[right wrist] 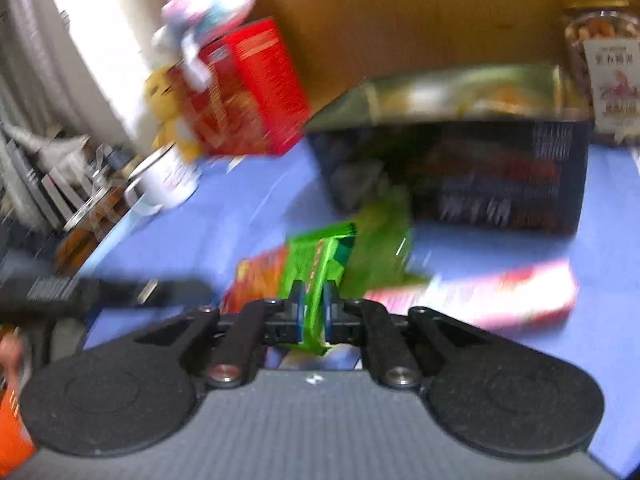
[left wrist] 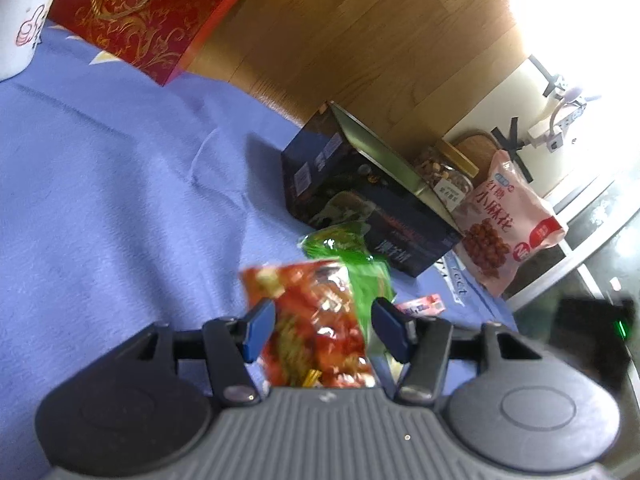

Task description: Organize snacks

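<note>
Green packet (right wrist: 316, 264), one; red packet (left wrist: 316, 320), one

Left hand-held gripper (left wrist: 322, 330): grey ribbed body in the centre, flanked by two round matte black housings with a faint inner ring. Black linkage arms hinged on silver screws. Fingers (left wrist: 260, 330) faced with flat dark blue pads. Small white mark on the body's front edge.

Right hand-held gripper (right wrist: 313, 312): same build, grey ribbed body, grainy black round housings, black linkage, silver screws, blue pads. View blurred; finer markings unreadable.
</note>
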Tool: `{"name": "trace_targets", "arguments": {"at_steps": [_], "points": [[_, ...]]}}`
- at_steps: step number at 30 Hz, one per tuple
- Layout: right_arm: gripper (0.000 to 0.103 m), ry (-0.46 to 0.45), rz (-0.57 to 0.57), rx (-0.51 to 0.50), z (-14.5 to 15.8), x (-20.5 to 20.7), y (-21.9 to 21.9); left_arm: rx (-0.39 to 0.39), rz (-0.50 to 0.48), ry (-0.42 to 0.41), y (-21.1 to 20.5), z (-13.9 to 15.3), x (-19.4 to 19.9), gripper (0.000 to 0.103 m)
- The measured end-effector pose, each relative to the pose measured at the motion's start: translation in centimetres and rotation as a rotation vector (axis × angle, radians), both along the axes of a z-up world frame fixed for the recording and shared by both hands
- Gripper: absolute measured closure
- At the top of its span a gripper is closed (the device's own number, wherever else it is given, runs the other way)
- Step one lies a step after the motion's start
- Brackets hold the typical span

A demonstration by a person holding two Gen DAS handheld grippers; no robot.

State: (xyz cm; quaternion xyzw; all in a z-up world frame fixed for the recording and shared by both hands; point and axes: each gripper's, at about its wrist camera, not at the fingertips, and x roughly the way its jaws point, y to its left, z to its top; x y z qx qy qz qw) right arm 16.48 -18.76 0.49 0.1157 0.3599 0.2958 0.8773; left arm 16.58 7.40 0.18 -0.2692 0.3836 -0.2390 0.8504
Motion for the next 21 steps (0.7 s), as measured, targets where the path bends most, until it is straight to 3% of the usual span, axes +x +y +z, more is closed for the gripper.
{"name": "trace_targets", "arguments": {"at_steps": [3, 6, 9, 10, 11, 12, 14, 15, 16, 17, 21], "points": [[0.091, 0.008, 0.025, 0.015, -0.9, -3.2, 0.0, 0.012, 0.001, 0.0, -0.1, 0.0, -0.1, 0.046], [0.09, 0.039, 0.026, 0.093, -1.2, -5.2, -1.0, 0.012, 0.004, 0.004, -0.1, 0.2, -0.2, 0.046], [0.085, 0.023, -0.042, 0.119, -1.1, -5.9, -2.4, -0.01, -0.007, -0.014, 0.0, 0.9, -0.5, 0.046], [0.075, 0.029, -0.068, 0.142, -1.1, -5.7, -2.9, -0.015, -0.014, -0.026, -0.1, 1.3, -0.8, 0.046], [0.058, 0.04, -0.104, 0.169, -1.2, -5.4, -3.5, -0.018, -0.023, -0.038, -0.2, 1.7, -1.1, 0.046], [0.052, 0.055, -0.162, 0.198, -1.4, -5.2, -4.4, -0.019, -0.037, -0.051, -0.4, 2.2, -1.5, 0.046], [0.05, 0.088, -0.229, 0.249, -1.9, -4.4, -5.4, -0.02, -0.067, -0.063, -0.9, 2.8, -2.2, 0.046], [0.051, 0.113, -0.252, 0.28, -2.3, -3.8, -5.8, -0.024, -0.086, -0.063, -1.2, 2.9, -2.7, 0.046], [0.062, 0.137, -0.259, 0.317, -2.8, -3.2, -6.0, -0.03, -0.101, -0.06, -1.4, 3.0, -3.0, 0.046], [0.089, 0.15, -0.245, 0.341, -3.1, -3.0, -6.1, -0.036, -0.115, -0.056, -1.7, 3.1, -3.4, 0.046], [0.096, 0.168, -0.202, 0.383, -3.3, -3.1, -5.7, -0.022, -0.131, -0.039, -2.3, 2.7, -4.5, 0.046]]}}
